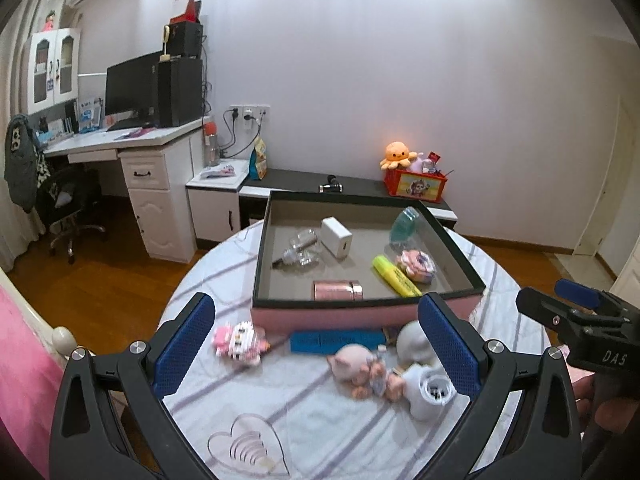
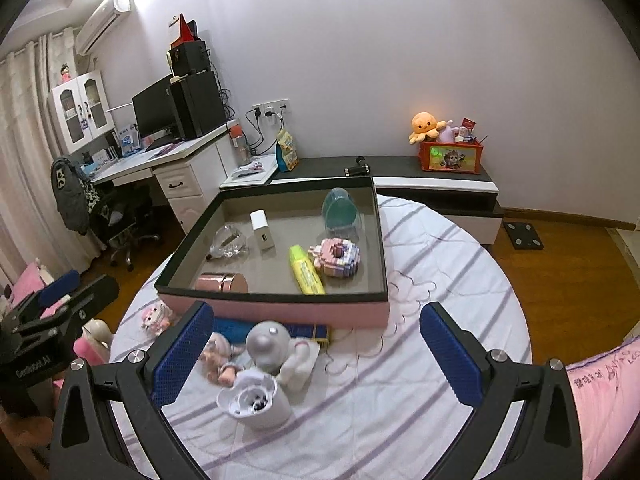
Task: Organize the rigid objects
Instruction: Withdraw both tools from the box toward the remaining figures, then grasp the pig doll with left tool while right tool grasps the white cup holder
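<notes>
A pink box (image 1: 360, 314) (image 2: 280, 312) with a black rim stands on a round table with a striped cloth (image 1: 320, 420). In it lie a yellow highlighter (image 1: 396, 276) (image 2: 306, 270), a white adapter (image 1: 337, 237), a pink tin (image 1: 338, 290), a glass bottle (image 1: 302, 250), a block donut (image 2: 336, 258) and a teal case (image 2: 340, 210). In front lie a pink block toy (image 1: 240, 340), a blue flat case (image 1: 336, 342), a pig figure (image 1: 356, 368) and a white astronaut figure (image 2: 268, 344) beside a white cup (image 2: 256, 400). My left gripper (image 1: 316, 352) and right gripper (image 2: 316, 356) are open and empty above these.
A low black-and-white cabinet (image 1: 360, 188) behind the table carries a red toy bin (image 1: 416, 186) with an orange plush. A white desk (image 1: 120, 144) with a monitor and a chair stands at left. A pink bed edge (image 2: 608, 392) lies at right.
</notes>
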